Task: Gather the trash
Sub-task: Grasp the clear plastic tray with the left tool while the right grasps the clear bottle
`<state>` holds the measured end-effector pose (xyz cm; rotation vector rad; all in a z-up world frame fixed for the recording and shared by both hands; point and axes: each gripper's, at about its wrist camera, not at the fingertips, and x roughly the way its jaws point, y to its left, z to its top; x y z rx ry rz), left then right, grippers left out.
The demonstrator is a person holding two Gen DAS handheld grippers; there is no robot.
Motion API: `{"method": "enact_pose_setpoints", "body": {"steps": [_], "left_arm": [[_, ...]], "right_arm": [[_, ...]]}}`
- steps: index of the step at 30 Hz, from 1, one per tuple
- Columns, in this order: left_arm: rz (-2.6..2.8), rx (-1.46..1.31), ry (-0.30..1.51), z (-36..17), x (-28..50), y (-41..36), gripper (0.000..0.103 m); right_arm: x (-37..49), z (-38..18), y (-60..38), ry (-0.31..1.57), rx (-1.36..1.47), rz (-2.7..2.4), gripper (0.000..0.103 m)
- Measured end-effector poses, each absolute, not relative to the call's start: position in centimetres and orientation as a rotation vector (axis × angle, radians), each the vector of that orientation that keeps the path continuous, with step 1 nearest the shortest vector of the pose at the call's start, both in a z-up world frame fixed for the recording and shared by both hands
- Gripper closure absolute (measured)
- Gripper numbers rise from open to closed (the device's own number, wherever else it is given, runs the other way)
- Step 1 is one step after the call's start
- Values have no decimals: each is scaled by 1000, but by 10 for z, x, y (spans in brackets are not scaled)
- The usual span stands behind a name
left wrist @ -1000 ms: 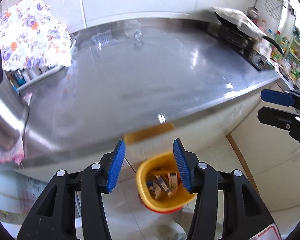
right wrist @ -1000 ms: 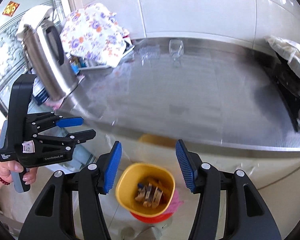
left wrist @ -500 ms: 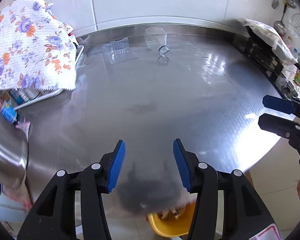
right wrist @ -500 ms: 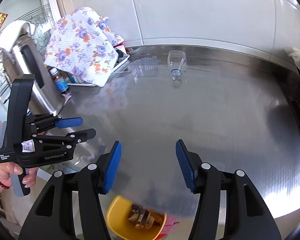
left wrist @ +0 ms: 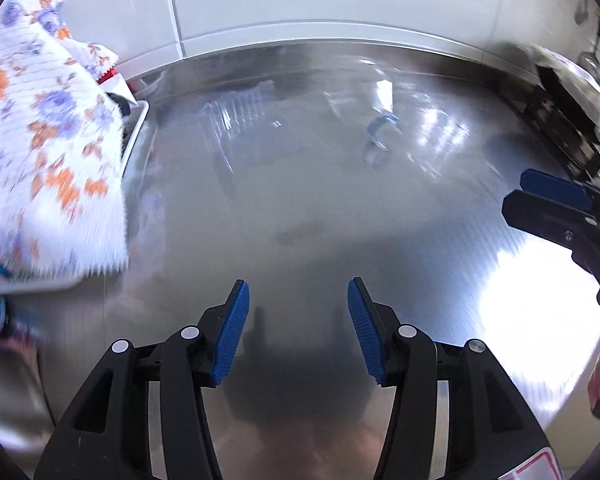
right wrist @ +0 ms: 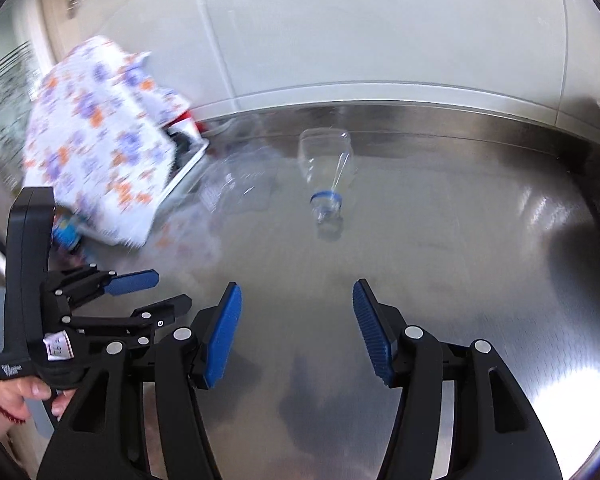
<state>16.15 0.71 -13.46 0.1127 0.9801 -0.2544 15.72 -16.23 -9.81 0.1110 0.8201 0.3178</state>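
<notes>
**Back over the bench for the next piece**

I had swung both tools away from the yellow bin, now out of view. My left hand-held gripper (left wrist: 298, 330) hung released and empty; my right hand-held gripper (right wrist: 296, 330) was opening, nothing between its pads. The clear bottle (right wrist: 327, 170) lay ahead on the bench (right wrist: 480, 248), beside a crumpled clear tray (right wrist: 236, 188), both uncollected.

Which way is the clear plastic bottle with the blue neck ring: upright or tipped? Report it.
Tipped. The clear plastic bottle lies on its side on the steel counter, neck toward the camera.
</notes>
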Motion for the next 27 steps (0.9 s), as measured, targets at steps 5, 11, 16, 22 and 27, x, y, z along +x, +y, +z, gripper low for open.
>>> {"method": "enact_pose_setpoints", "body": {"steps": [5,11,16,22,27], "left_arm": [[-207,78,996,-146,222,17,47],[-162,4,990,-147,278,31,46],[-174,8,974,-145,302,30,45],[-179,-7,961,-145,326,32,45],[-166,11,949,-143,339,32,46]], "right_arm": [[208,-107,-150,827,105,232,29],[253,-117,-146,845,126,190,29],[282,-130,-139,872,129,176,29],[302,-140,-133,891,128,154,29],[317,-142,-124,895,112,144,29]]}}
